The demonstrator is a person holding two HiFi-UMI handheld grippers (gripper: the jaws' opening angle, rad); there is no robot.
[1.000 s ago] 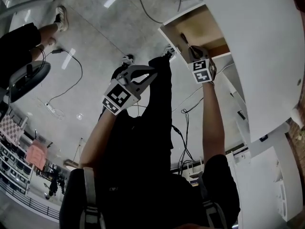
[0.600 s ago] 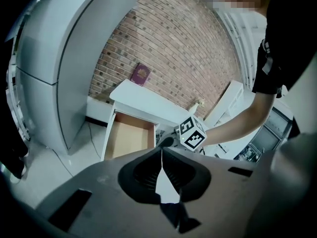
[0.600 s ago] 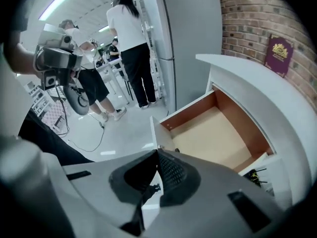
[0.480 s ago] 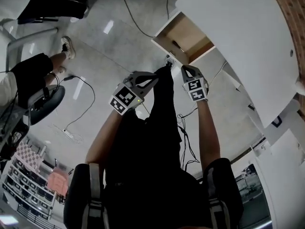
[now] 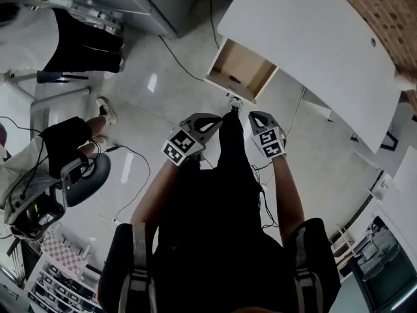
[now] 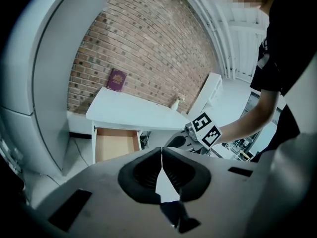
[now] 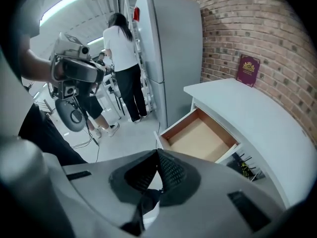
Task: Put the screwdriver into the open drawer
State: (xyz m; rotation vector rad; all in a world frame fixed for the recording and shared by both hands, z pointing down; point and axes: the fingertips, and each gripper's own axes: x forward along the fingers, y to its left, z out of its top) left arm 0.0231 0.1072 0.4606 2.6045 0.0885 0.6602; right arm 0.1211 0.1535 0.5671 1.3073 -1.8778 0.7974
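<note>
Screwdriver is in the open drawer, upper centre of the head view. It reads as a short dark sliver on the tan floor near the drawer's front edge, too small to tell handle from shaft. A second ago the right gripper was up at the drawer with it. Now it's pulled back to mid-frame, well apart from the drawer, jaws pressed together on nothing. Left gripper sits beside it, jaws also together and empty. I'd call the placement done. The drawer still stands pulled out from the white desk. The right gripper view doesn't resolve the tool inside.
</note>
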